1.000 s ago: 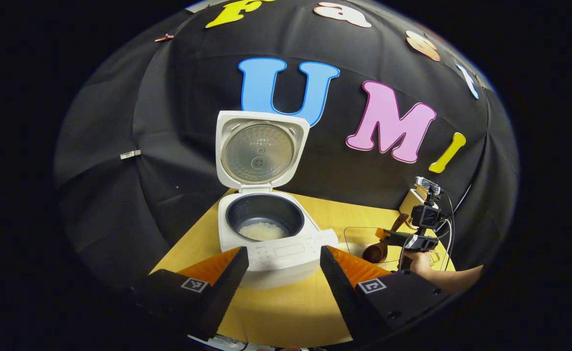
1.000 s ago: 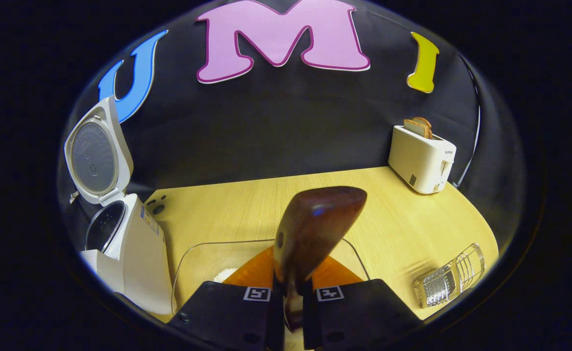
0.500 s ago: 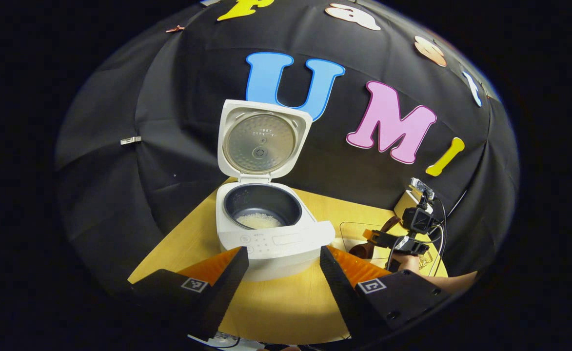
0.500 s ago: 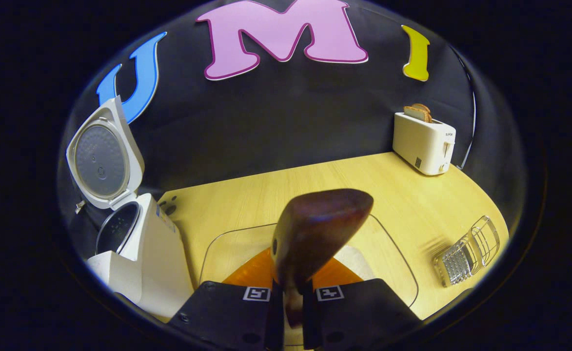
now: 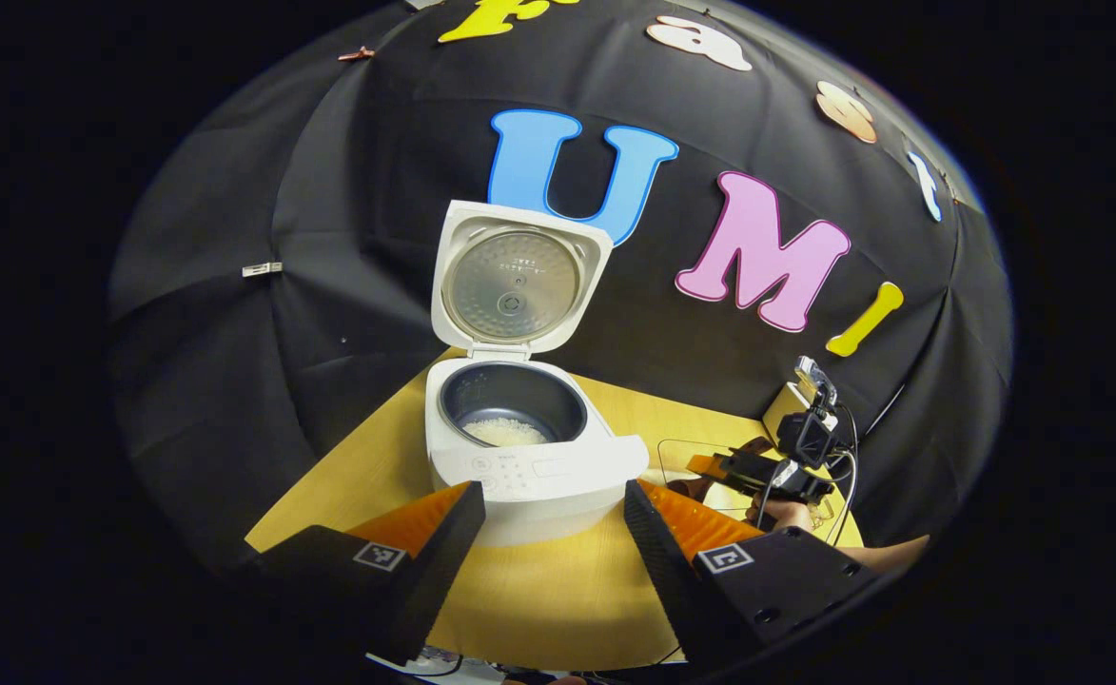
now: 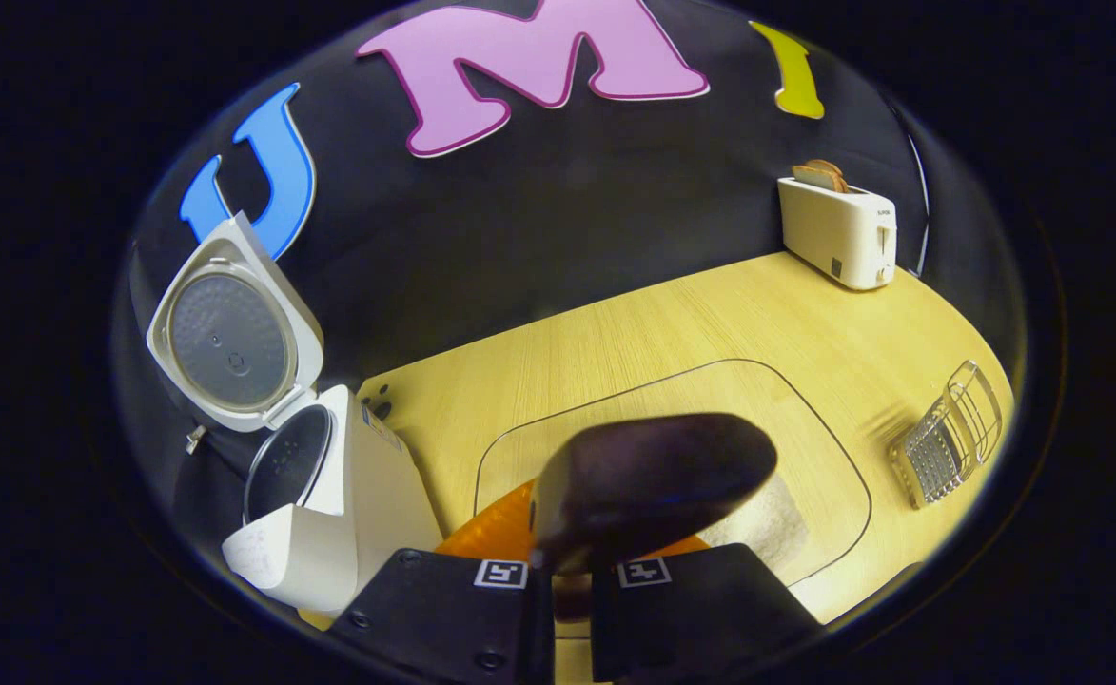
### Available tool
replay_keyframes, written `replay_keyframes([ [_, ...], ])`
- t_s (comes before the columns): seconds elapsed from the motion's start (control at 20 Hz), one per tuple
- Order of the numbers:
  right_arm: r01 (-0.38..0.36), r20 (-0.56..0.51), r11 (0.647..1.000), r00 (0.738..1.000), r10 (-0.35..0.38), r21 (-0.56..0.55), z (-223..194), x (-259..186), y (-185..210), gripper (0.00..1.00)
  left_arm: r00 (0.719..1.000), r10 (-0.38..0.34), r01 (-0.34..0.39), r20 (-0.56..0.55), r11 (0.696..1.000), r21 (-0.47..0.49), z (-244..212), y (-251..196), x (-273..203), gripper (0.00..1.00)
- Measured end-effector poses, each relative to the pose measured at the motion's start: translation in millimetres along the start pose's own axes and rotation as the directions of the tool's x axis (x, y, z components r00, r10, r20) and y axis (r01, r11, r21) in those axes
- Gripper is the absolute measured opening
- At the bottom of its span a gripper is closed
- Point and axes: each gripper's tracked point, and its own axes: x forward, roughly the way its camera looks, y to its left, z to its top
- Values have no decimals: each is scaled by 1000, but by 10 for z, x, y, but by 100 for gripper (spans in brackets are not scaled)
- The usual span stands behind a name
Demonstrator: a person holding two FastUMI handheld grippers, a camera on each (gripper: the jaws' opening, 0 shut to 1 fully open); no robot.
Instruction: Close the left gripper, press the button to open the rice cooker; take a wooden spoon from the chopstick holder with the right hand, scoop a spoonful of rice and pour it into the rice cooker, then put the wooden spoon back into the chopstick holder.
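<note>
Right gripper clamps the dark brown wooden spoon above the clear glass tray of rice.

In the right gripper view both fingers press on the spoon's handle, its bowl hanging over the white rice heap in the tray on the pale wooden table. The left gripper hovers with its jaws wide apart and nothing between them, facing the white rice cooker, whose lid stands upright (a little rice lies in the dark inner pot). A wire chopstick holder lies to the right of the tray; a cream toaster stands at the far edge.
</note>
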Motion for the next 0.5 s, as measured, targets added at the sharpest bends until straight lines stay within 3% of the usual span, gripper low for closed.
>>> replay_keyframes([
  [0.1, -3, -2, 999, 1000, 4, 53, 41, -43, -35, 8, 1000, 3, -3, 5, 1000, -17, 35, 25, -17, 95],
  [0.2, -3, 4, 998, 1000, 3, 68, 101, -80, -90, 8, 1000, 5, -5, 15, 999, -33, 77, 33, -15, 95],
  [0.25, -1, 6, 997, 1000, 1, 75, 118, -95, -124, 7, 1000, 8, -7, 15, 999, -32, 90, 39, -14, 91],
  [0.3, -3, 6, 995, 1000, 2, 96, 131, -108, -142, 8, 1000, 11, -11, 15, 1000, -29, 94, 46, -9, 95],
  [0.5, -10, 7, 973, 1000, 9, 229, 185, -164, -245, 8, 1000, 15, -15, 16, 1000, -19, 131, 30, -42, 95],
])
